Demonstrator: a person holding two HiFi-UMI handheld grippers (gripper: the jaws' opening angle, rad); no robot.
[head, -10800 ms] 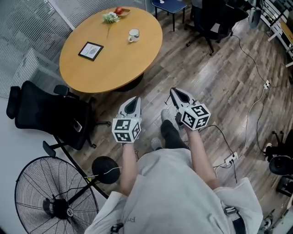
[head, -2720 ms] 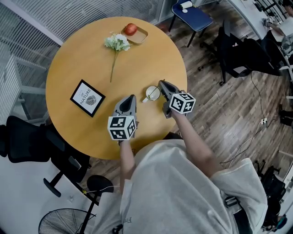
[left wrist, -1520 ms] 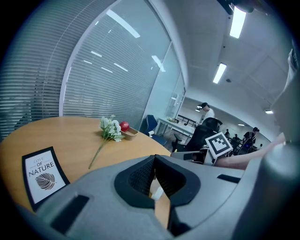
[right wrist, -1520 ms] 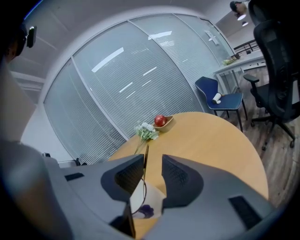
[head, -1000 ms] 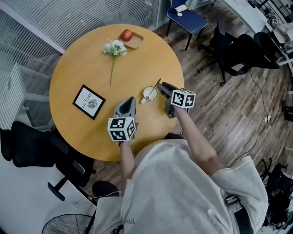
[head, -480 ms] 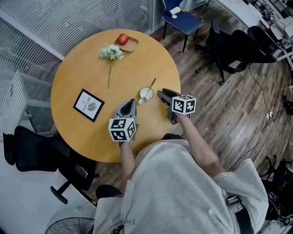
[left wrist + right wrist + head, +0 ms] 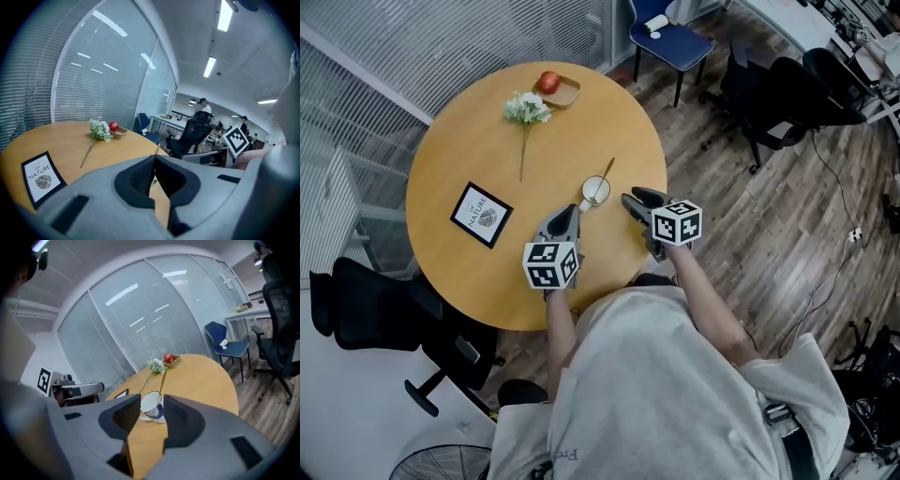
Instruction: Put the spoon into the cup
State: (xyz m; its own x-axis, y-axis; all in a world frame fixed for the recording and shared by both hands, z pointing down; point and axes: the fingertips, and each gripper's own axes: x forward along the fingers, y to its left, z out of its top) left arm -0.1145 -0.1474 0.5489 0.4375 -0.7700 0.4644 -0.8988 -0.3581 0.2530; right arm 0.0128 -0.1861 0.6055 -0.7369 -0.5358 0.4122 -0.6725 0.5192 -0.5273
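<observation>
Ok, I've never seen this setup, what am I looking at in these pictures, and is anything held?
No robot arm here: a person holds a two-jaw gripper in each hand. The head view looks down from a camera on the person's head; the other two views look along each gripper's jaws. The left gripper is shut on nothing; the right gripper is open and empty, facing the cup. The spoon stands in the cup. Also on the round table: a framed card, a flower and an apple in a small dish.
</observation>
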